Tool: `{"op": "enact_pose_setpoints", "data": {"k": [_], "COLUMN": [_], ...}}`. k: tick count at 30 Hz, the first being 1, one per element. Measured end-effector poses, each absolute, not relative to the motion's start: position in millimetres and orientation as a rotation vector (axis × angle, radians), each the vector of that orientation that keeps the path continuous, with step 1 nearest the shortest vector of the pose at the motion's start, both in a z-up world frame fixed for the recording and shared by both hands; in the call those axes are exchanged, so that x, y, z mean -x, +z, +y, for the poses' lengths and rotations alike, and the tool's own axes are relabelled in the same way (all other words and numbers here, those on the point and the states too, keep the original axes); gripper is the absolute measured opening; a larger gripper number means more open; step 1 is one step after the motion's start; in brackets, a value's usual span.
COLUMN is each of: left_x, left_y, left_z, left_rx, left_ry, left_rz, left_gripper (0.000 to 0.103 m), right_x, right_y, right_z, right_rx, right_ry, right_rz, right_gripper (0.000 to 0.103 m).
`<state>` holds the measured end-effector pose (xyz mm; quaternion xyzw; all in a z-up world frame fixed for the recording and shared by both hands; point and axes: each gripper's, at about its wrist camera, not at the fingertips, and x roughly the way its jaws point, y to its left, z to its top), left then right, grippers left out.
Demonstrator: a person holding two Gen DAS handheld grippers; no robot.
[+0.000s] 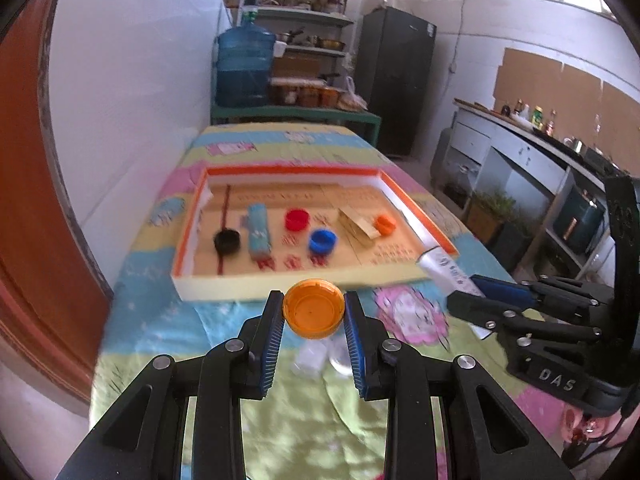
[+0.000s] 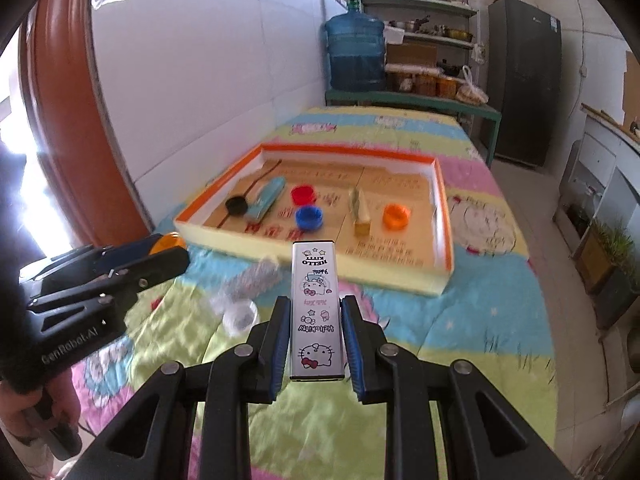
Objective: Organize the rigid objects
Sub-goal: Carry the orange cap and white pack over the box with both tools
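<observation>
Clamping: left fingers [image 1: 314, 312] on orange cap [image 1: 314, 307]; right fingers [image 2: 316, 334] on "Hello Kitty" tin [image 2: 317, 312].

Left hand-held gripper [image 1: 314, 314] clamped, angled downward; right hand-held gripper [image 2: 316, 334] clamped, both side by side

Orange cap [image 1: 314, 308]: round, open side facing the camera, clamped between two blue pads above the patterned cloth, just short of the near wall of the tray [image 1: 280, 284]. Hello Kitty tin [image 2: 317, 312]: long, flat, silver-edged, printed face up, held lengthwise between blue pads, its far end reaching towards the tray's near wall. Inside the tray, left to right: black cap [image 1: 227, 241], light-blue patterned box [image 1: 258, 232], red cap [image 1: 297, 219], blue cap [image 1: 322, 241], tan wooden block [image 1: 359, 226] and small orange cap [image 1: 385, 224]. Clear plastic pieces [image 2: 239, 312] lie on the cloth before the tray.
</observation>
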<state>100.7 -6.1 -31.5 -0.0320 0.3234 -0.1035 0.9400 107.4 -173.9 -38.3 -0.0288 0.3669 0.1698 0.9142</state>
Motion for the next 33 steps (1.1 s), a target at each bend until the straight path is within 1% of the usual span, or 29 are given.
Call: {"op": "enact_pose_setpoints", "data": {"k": [8,14,19,33], "left_x": [-136.2,-161.6,-179.1,-213.8], "left_y": [-10.6,-8.5,-17.6,-54.0], "left_z": [17.4,35.5,39.4,36.4], "left_rx": [0.070,0.093,0.104,0.113], "left_ry": [-0.153,-0.119,-0.113,-0.095], "left_rz": [0.635,0.641,0.671,0.756], "left_gripper": [0.030,0.030,0.030,0.030], "right_x": [-136.8,-156.6,-172.8,-208.8], "right_y": [-20.4,-14.6,-18.6,-55.7], "right_z": [-182.6,-191.0,-195.4,-199.7], "right_rx": [0.043,0.025,0.004,-0.013], "right_ry": [0.304,0.277,0.267,0.238], "right_rz": [0.719,0.713,0.727,0.833], "right_gripper": [0.026,0.026,0.026,0.026]}}
